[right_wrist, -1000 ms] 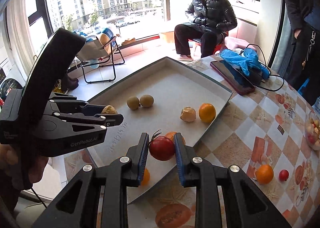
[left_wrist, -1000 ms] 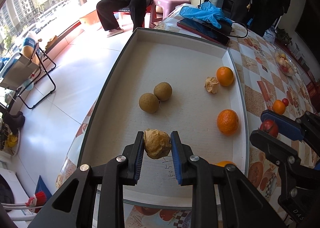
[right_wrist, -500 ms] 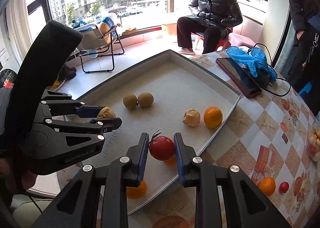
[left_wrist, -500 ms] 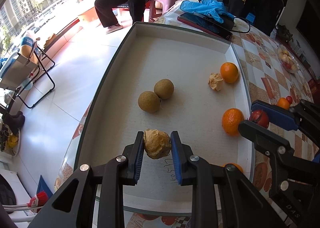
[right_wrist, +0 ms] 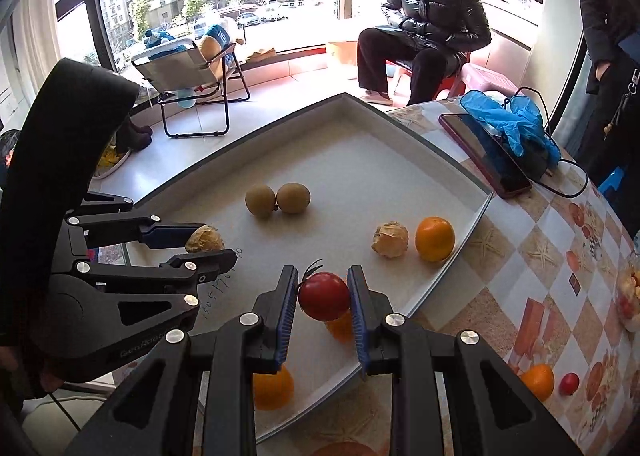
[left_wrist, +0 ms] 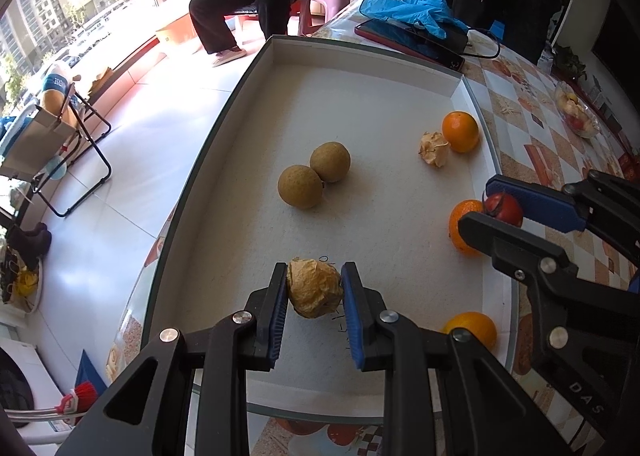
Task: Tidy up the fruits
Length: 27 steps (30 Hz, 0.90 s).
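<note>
My left gripper (left_wrist: 314, 288) is shut on a wrinkled tan fruit (left_wrist: 315, 292), held above the near part of the white tray (left_wrist: 360, 67). My right gripper (right_wrist: 323, 292) is shut on a red tomato (right_wrist: 323, 296) with a dark stem, over the tray's near right side. In the left wrist view the right gripper (left_wrist: 496, 211) reaches in from the right with the tomato (left_wrist: 505, 207). In the tray lie two round brown fruits (left_wrist: 314, 173), a second wrinkled tan fruit (left_wrist: 434, 149) and three oranges (left_wrist: 461, 131), (left_wrist: 460, 223), (left_wrist: 474, 330).
A phone (right_wrist: 486, 157) and blue gloves (right_wrist: 510, 123) lie on the patterned table beyond the tray. An orange (right_wrist: 538, 380) and a small red fruit (right_wrist: 569, 383) sit on the table at right, near a glass bowl (left_wrist: 578, 115). One person sits by the window (right_wrist: 426, 31), another stands at right.
My right gripper with the tomato has moved in over the tray, toward the orange on its right side. The left gripper keeps its place with the tan fruit.
</note>
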Motion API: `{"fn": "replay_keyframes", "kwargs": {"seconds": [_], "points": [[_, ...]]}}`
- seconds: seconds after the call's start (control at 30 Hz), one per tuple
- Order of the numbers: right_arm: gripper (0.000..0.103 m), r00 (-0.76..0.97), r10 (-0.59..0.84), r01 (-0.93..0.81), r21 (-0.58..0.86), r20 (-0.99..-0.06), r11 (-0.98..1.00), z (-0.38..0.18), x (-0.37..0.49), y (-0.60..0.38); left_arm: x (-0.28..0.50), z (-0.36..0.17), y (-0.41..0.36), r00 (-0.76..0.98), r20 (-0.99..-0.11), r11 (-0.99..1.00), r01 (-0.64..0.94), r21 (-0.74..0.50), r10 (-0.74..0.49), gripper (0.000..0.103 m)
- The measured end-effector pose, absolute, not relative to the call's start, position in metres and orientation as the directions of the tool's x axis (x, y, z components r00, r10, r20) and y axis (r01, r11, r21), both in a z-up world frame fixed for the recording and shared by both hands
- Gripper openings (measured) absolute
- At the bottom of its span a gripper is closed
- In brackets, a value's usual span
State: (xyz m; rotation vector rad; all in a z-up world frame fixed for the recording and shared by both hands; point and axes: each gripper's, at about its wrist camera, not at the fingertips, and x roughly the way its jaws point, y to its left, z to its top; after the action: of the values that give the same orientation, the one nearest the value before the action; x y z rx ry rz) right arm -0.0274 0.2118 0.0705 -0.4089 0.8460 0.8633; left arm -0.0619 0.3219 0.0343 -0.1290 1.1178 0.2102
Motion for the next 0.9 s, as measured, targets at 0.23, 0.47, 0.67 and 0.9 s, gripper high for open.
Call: {"fn": "replay_keyframes", "kwargs": {"seconds": [0.23,0.47,0.67,0.9], "points": [[0.027,0.360,0.493,-0.802,0.007,-0.792,0.597,0.068,-0.026,0.221,-0.061,0.032,0.321,0.425,-0.899,0.975,-0.222,0.016,0.111,0.029],[0.027,0.366,0.484,-0.799,-0.002,-0.795,0.601,0.068,-0.024,0.224,-0.060,0.030,0.323,0.424,-0.900,0.976,-0.219,0.009,0.103,0.029],[0.027,0.368,0.476,-0.791,0.001,-0.799,0.612,0.068,-0.020,0.224,-0.058,0.029,0.324,0.421,-0.902,0.977,-0.215,0.006,0.098,0.029],[0.027,0.353,0.463,-0.785,0.011,-0.813,0.619,0.065,-0.017,0.229,-0.055,0.027,0.325,0.409,-0.908,0.977,-0.211,-0.002,0.087,0.029]]}}
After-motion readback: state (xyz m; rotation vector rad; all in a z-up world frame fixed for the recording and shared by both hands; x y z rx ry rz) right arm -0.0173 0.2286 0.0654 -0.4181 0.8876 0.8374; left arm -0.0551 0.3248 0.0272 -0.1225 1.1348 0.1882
